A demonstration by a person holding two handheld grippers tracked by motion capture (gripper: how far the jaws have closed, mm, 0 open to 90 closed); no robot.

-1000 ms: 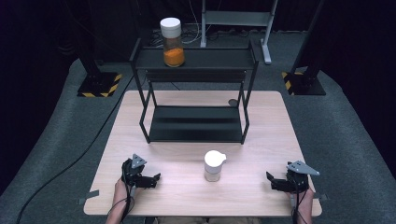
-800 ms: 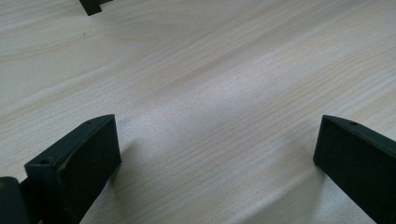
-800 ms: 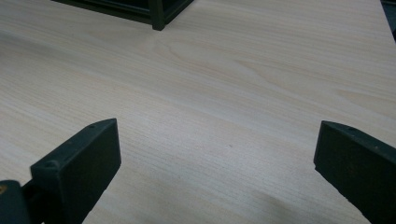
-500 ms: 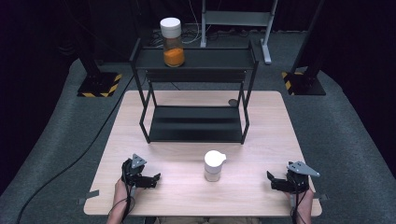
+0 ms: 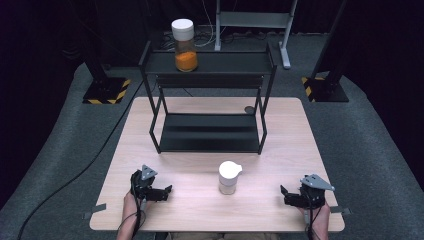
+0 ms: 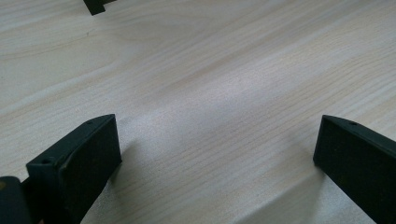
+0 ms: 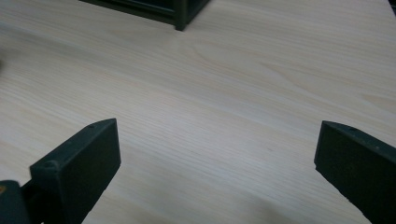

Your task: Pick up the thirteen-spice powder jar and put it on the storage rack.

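Note:
A small white jug (image 5: 229, 177) stands on the wooden table (image 5: 210, 210) near its front middle. On the top shelf of a black two-level rack (image 5: 210, 125) stands a clear jar (image 5: 184, 45) with a white lid and orange contents. My left gripper (image 5: 165, 192) rests at the front left, open, and points right toward the jug. My right gripper (image 5: 284, 196) rests at the front right, open, and points left. Bare wood lies between the left gripper (image 6: 217, 144) jaws and between the right gripper (image 7: 217, 144) jaws. A rack foot (image 7: 180, 18) stands ahead of the right gripper.
A small dark round object (image 5: 248, 109) lies on the table behind the rack at the right. Black stands with yellow-striped bases (image 5: 106, 90) flank the table's far side on the grey floor. A cable (image 5: 75, 175) runs across the floor at left.

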